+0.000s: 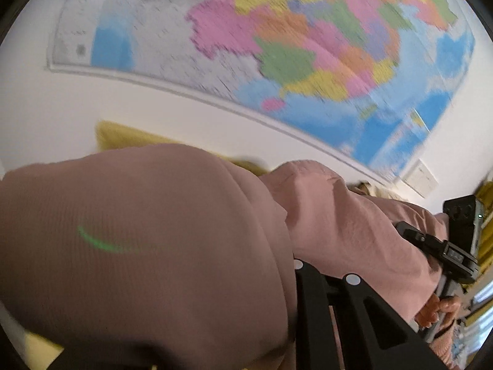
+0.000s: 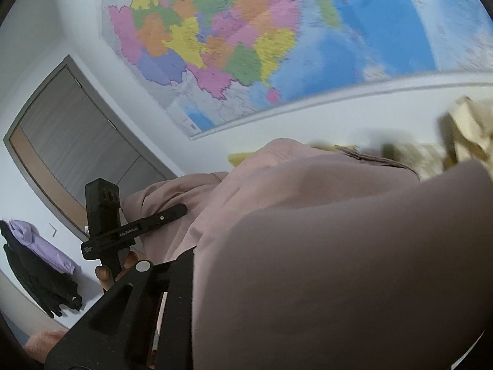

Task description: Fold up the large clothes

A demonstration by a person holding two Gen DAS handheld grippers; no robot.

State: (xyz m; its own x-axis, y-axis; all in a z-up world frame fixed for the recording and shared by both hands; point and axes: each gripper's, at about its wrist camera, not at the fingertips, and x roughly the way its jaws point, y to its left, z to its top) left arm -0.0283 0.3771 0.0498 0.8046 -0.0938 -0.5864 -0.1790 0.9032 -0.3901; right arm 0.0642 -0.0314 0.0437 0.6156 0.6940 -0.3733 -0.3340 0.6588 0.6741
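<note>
Left wrist view: pink garment (image 1: 154,231) drapes over the left gripper (image 1: 326,280); right gripper (image 2: 166,277) likewise, beneath a wall map (image 2: 246,46). Jaws' grip cannot be told.

Left wrist view: camera tilted upward, facing white wall with colourful wall map (image 1: 308,46); pink garment (image 1: 138,246) very near lens, filling lower half; right gripper (image 1: 437,243) visible at right edge. Right wrist view: also tilted upward toward same wall map (image 2: 246,46), wooden door (image 2: 77,154) at left; same pink garment (image 2: 339,262) pressed close to lens; left gripper (image 2: 135,231) at lower left. Shared: map, garment, each other's gripper.
</note>
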